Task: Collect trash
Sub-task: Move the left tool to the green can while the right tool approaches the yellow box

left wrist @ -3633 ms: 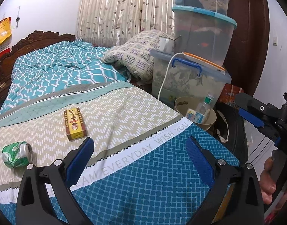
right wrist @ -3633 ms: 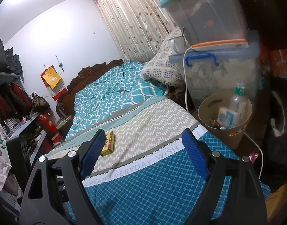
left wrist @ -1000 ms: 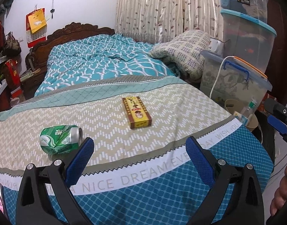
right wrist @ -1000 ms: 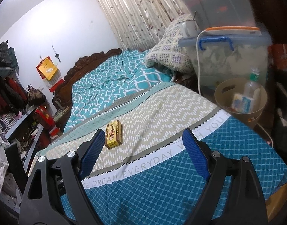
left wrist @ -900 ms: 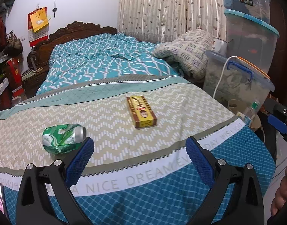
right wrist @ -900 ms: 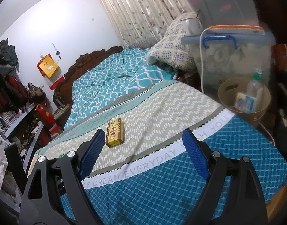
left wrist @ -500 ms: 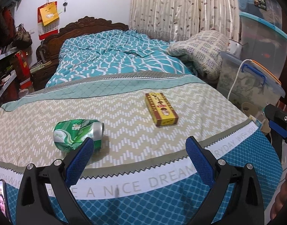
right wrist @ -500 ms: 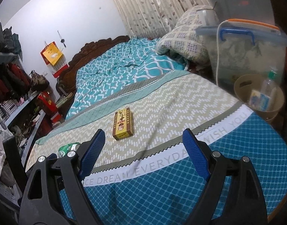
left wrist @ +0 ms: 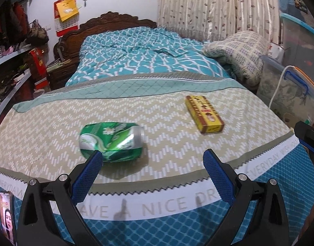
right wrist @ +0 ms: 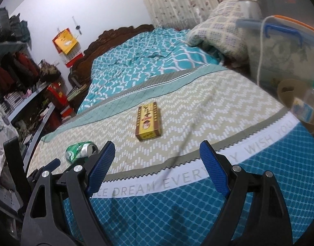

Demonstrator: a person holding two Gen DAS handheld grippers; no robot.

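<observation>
While both grippers hung over the foot of the bed, neither had hold of anything: left gripper fingers were spread wide w/ nothing between, right gripper likewise wide and empty. The can, crushed and lying on its side on the zigzag part of the cover, sat just past the left finger tip, slightly left of the gap, prob. so the left gripper could line up on it. The box lay flat further right, well apart from the can, roughly centred ahead of the right gripper, which suggested one item per hand. The bin stood off the bed's right side, already w/ a bottle and carton in it, so likely the drop spot. Can's dented, slick wall could squash or slip; a grip across its middle seemed safest.
</observation>
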